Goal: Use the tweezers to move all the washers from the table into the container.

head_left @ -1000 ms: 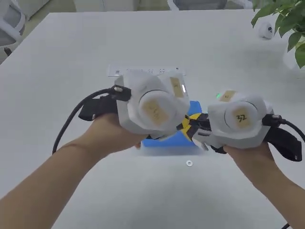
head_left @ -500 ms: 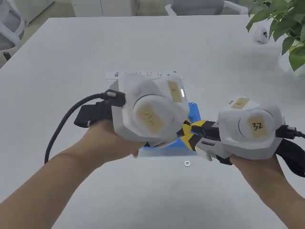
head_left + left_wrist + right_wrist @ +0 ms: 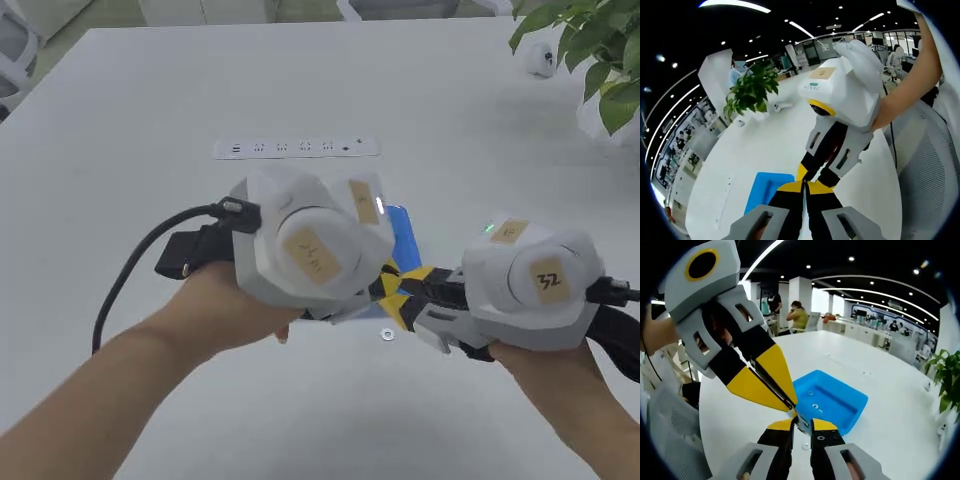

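The left gripper (image 3: 805, 187) and the right gripper (image 3: 802, 424) are held tip to tip over the desk (image 3: 140, 90), close above the near edge of the container (image 3: 850, 401). The left gripper's jaws are pressed together to a thin slit. The tweezers (image 3: 799, 419) are pinched in that slit; in the right gripper view a thin dark strip is seen running out between the yellow tips. The metal end of the tweezers is seen in the narrow gap between the right gripper's jaws, which are drawn almost shut. Whether that end is actually clamped there cannot be told.

The blue container is set about the middle of the desk and is partly hidden in the head view by the left gripper's white body. Washers (image 3: 816, 408) are seen lying on its floor. One washer (image 3: 388, 334) is seen on the bare desk, just outside the container on the side toward the desk's near edge, below the meeting jaws.

A power strip (image 3: 297, 148) is laid beyond the container, toward the far edge. A plant (image 3: 585, 45) is seen at the far right corner. A black cable (image 3: 140, 265) is trailed from the left gripper toward the desk's left edge.
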`<state>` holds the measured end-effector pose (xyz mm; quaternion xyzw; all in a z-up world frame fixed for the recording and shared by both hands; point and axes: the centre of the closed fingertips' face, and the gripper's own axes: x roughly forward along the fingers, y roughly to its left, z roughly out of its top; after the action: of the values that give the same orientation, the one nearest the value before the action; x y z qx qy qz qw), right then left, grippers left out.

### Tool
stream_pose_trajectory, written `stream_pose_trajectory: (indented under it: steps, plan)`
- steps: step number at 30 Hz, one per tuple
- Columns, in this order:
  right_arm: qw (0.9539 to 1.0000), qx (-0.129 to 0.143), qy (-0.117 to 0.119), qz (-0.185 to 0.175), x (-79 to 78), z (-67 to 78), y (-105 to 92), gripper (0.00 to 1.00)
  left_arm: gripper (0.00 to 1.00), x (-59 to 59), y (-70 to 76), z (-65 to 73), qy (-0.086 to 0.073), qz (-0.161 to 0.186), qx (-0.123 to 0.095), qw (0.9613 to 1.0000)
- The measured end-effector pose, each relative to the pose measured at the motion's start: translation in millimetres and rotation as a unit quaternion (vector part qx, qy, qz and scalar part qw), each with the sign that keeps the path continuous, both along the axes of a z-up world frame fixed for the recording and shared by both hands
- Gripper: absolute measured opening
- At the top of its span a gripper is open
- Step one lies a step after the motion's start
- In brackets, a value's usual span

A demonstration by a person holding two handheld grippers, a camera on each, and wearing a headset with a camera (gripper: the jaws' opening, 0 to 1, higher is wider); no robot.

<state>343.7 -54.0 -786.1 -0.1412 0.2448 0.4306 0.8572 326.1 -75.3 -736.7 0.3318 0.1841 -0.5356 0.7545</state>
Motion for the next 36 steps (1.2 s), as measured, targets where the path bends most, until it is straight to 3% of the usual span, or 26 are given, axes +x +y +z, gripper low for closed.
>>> stream_pose_trajectory:
  steps: [8, 14, 25, 36]
  plan:
    - [0.9999, -0.008, 0.014, -0.002, -4.9, -14.4, -2.0, 0.06, 0.0, -2.2, 0.0, -12.4, 0.027, 0.005, -0.012, 0.9995]
    - [0.9996, -0.012, 0.025, -0.004, -4.9, -23.4, -3.7, 0.07, 0.0, -2.1, -0.2, -21.5, 0.036, 0.005, -0.008, 0.9993]
    - [0.9992, -0.015, 0.037, -0.007, -0.3, -34.7, -4.5, 0.06, 0.0, 3.3, -0.4, -32.4, 0.046, 0.007, -0.004, 0.9989]
    - [0.9992, -0.014, 0.037, -0.007, 0.5, -36.4, -4.2, 0.06, 0.0, 3.8, -0.3, -32.3, 0.049, 0.011, -0.011, 0.9987]
